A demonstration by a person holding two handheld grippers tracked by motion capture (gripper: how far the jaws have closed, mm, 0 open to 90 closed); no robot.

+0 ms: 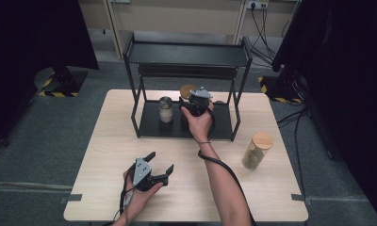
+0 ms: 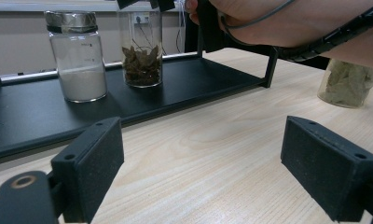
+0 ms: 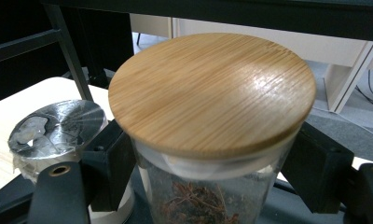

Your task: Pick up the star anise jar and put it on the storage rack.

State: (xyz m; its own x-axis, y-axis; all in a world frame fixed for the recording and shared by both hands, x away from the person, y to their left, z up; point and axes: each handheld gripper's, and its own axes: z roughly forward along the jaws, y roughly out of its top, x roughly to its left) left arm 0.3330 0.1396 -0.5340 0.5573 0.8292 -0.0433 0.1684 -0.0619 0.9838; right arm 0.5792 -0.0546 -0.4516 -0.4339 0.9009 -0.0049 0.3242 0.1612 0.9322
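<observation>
Right gripper (image 3: 208, 172): clamped on wooden-lidded spice jar (image 3: 212, 107) on rack's lower shelf (image 2: 184, 88) | left gripper (image 2: 217, 172): jaws apart above table (image 2: 212, 154) | left gripper view: white-powder jar (image 2: 77, 56) just beside.

Open tabletop (image 1: 111, 155) spreads before the black rack (image 1: 186, 54), whose upper shelf and corner posts hem in two jars (image 1: 166, 109) below.

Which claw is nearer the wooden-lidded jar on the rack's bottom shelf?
Right. The right claw is closed around the wooden-lidded jar just under its lid. The left claw is open above the table's near edge, well short of the rack.
</observation>
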